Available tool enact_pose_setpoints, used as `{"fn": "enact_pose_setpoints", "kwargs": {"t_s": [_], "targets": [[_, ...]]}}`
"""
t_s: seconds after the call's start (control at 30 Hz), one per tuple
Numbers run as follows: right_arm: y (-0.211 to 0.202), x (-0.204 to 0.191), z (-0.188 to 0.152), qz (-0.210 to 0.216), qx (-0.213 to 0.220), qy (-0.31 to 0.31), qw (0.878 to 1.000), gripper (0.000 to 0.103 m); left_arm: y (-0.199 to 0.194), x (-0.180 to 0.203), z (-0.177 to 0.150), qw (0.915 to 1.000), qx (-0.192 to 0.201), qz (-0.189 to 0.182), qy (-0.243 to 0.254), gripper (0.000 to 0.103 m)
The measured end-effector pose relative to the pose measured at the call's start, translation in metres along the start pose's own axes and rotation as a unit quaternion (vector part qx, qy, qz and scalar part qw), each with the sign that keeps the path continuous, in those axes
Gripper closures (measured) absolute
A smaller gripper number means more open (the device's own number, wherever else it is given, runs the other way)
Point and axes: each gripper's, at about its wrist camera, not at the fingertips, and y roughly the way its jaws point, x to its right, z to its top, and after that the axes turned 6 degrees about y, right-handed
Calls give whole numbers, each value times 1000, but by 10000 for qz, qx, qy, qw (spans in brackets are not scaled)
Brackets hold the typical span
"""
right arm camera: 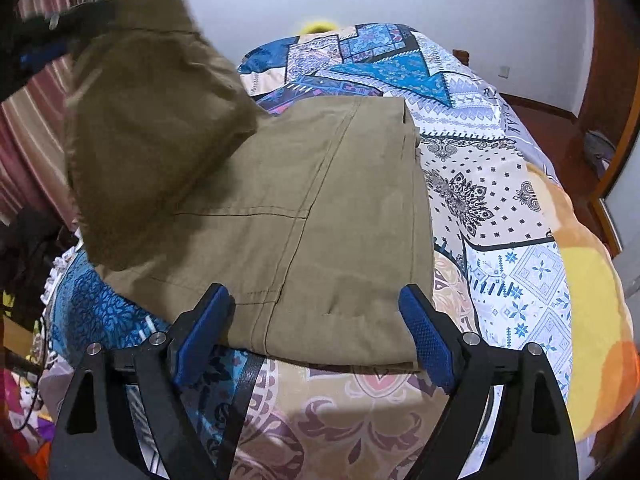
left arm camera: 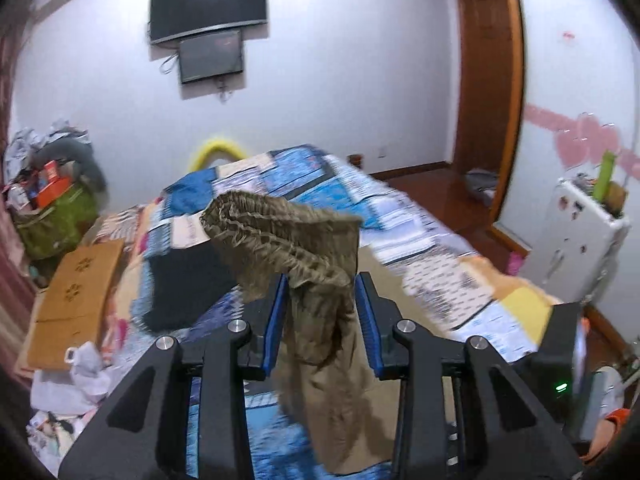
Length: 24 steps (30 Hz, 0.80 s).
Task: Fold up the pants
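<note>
In the left wrist view, our left gripper point(left arm camera: 320, 292), black with blue ribbed pads, holds the olive-khaki cotton pants point(left arm camera: 316, 264) by their gathered elastic waistband. The fabric is bunched between the two pads, which stand narrow and press on it from both sides. The waistband loops up and to the left above the fingertips, and the rest of the cloth hangs down through the middle of the frame. Behind it lies the bed with a blue, white and beige patchwork-print cover point(left arm camera: 420, 216), with a dark folded garment point(left arm camera: 188, 280) on its left part. A black flat screen point(left arm camera: 208, 4) hangs on the white wall at the upper left.

In the right wrist view, the lower part of the pants point(right arm camera: 320, 208) lies flat on the bed cover point(right arm camera: 500, 208) in the middle of the frame, seams visible. The raised part lifts off toward the upper left, where the left gripper point(right arm camera: 44, 48) appears blurred, clamped on the cloth. Our right gripper point(right arm camera: 316, 312) stands wide, its two blue pads on either side of the near edge of the flat fabric. The pads do not press on the cloth. Whether they touch it we cannot tell.
</note>
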Motion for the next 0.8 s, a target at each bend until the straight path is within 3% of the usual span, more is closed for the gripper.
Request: {"fn": "enact_pose_setpoints", "kwargs": {"t_s": [0.17,0.3,0.37,0.6,0.8], "targets": [[-5,8,0,26,-23,23,10000,18,3,35,8,9983,1,-474,326,67],[-5,16,-3,79,-22,208,9998,18,8,43,5,9957,-187,-865,260,67],[-5,17,-4,49,-11,225,9997,18,10,39,5,9961,-231,-819,213,66],[-9,21,-3,54,71,332,9994,18,38,1,9,9976,-463,-346,382,26],[-12,27,-5,44,132,473,9988,18,114,-34,26,9896,-1274,-232,630,22]]}}
